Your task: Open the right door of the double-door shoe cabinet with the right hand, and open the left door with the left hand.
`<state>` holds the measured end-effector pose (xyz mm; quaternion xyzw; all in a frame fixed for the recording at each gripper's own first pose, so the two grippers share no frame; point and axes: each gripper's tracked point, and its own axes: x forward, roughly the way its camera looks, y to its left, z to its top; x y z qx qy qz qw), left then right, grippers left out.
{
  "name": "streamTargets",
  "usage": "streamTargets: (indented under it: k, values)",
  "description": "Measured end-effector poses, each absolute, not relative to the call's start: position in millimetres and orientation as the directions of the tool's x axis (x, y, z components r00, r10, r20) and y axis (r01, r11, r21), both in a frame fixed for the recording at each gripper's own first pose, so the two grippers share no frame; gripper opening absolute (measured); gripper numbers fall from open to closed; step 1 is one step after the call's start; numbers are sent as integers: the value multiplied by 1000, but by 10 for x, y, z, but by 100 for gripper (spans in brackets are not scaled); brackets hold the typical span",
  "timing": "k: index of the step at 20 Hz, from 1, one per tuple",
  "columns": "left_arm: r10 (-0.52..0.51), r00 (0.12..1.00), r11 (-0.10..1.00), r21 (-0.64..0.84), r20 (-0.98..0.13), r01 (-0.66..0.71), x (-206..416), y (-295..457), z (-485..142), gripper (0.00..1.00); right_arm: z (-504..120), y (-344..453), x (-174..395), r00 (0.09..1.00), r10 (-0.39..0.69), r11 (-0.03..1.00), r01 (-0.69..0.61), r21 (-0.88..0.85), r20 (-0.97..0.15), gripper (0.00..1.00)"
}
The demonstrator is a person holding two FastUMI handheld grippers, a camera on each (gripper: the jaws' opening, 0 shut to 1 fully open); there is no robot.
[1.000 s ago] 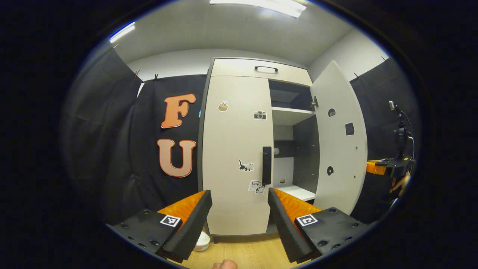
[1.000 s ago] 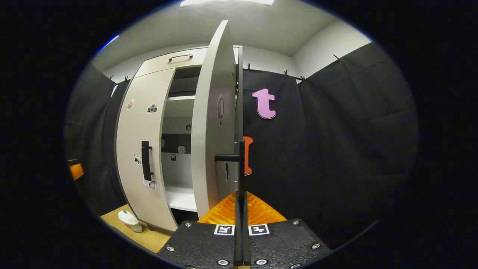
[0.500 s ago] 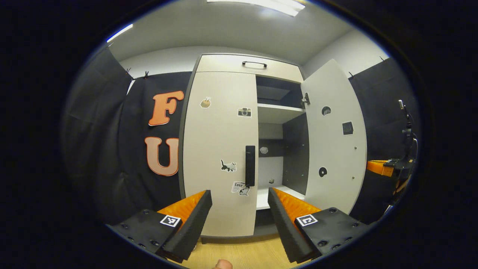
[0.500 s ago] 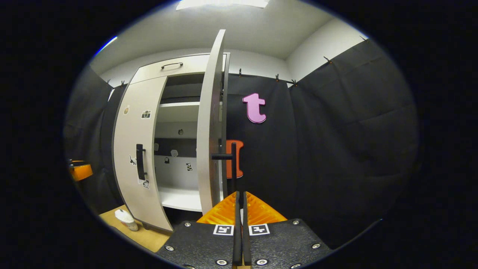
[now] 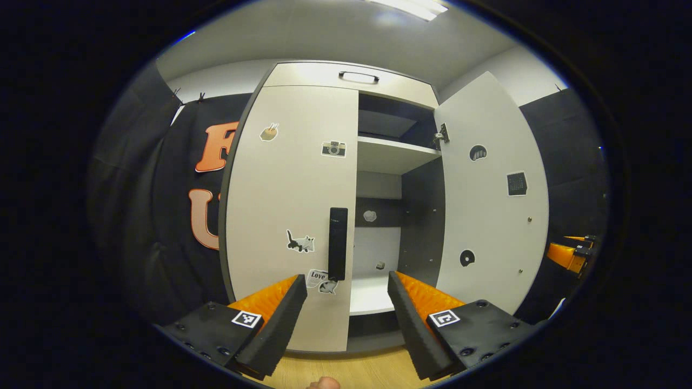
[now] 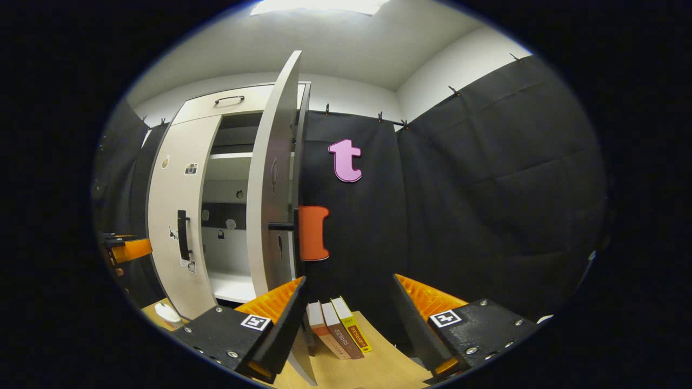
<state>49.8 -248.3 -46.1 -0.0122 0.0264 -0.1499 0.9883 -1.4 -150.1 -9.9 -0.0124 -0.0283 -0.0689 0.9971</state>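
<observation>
Left door (image 5: 292,216): closed, flat against the front of the shoe cabinet (image 5: 346,78); a stiff, rigid panel hung on its outer edge, so it likely swings lightly once pulled.
Left door handle (image 5: 338,243): a black vertical bar near the door's inner edge, beside the open gap; hard and probably smooth, so the best hold seems to be across the bar at mid height, fingers either side.
Right door (image 5: 489,200): swung wide open, its inner face turned to the left gripper view; in the right gripper view it stands edge-on (image 6: 273,178), with its own black handle (image 6: 284,227) jutting from the outer face.
Cabinet inside: white shelves showing between the two doors.
Left gripper (image 5: 346,294): level and pointing straight at the cabinet, jaws wide apart and holding nothing; the handle bar sits just above the gap between the fingertips, not yet between them.
Right gripper (image 6: 348,294): jaws spread wide, holding nothing, clear of the right door, which stands off to its left.
Floor: three books (image 6: 338,327) lie on the wood below the right gripper.
Step in hand: judged, the right door is done; the left handle is still to be gripped.
</observation>
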Motion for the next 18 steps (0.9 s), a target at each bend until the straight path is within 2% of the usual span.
streamTargets:
  k: [5, 8, 18]
  values:
    - [-265, 963, 964, -26, -39, 264, 997, -2565, -601, 96, -178, -1463, 61, 990, -113, 987, 121, -105, 79, 93]
    - [-236, 971, 972, 6, -41, 236, 1263, -2568, -672, 96, -201, -1546, 140, 988, -137, 981, 146, -131, 73, 93]
    - [-203, 976, 979, 3, -78, 204, 1760, -2554, -802, 96, -192, -1650, 175, 985, -145, 988, 149, -42, 89, 93]
